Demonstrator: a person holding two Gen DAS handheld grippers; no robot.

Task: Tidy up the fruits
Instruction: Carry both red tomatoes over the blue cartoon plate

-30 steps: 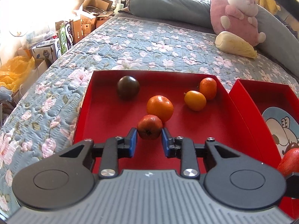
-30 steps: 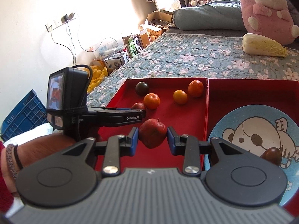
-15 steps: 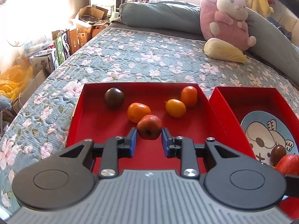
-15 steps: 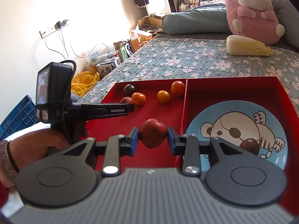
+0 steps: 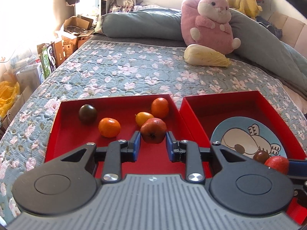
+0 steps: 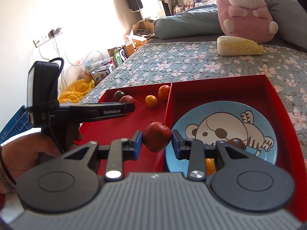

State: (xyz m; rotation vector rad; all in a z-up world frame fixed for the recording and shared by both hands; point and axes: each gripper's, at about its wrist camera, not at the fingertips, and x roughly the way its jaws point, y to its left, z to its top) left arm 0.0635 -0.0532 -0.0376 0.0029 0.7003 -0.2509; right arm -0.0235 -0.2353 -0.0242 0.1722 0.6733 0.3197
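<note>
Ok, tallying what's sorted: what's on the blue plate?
A dark tomato sits on the blue plate. Something orange shows behind the right gripper; which fruit is hidden.

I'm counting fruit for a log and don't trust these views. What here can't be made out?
- Right wrist view: an orange fruit on the blue plate, mostly hidden behind the right hand-held gripper.
- Same view: the left hand-held gripper may cover fruit in the left tray.
- Left wrist view: the plate's near part is cut off.

Home bedroom: quilted floral bed (image 5: 134, 72), pink plush toy (image 5: 209, 23), cardboard boxes (image 5: 74, 32).
</note>
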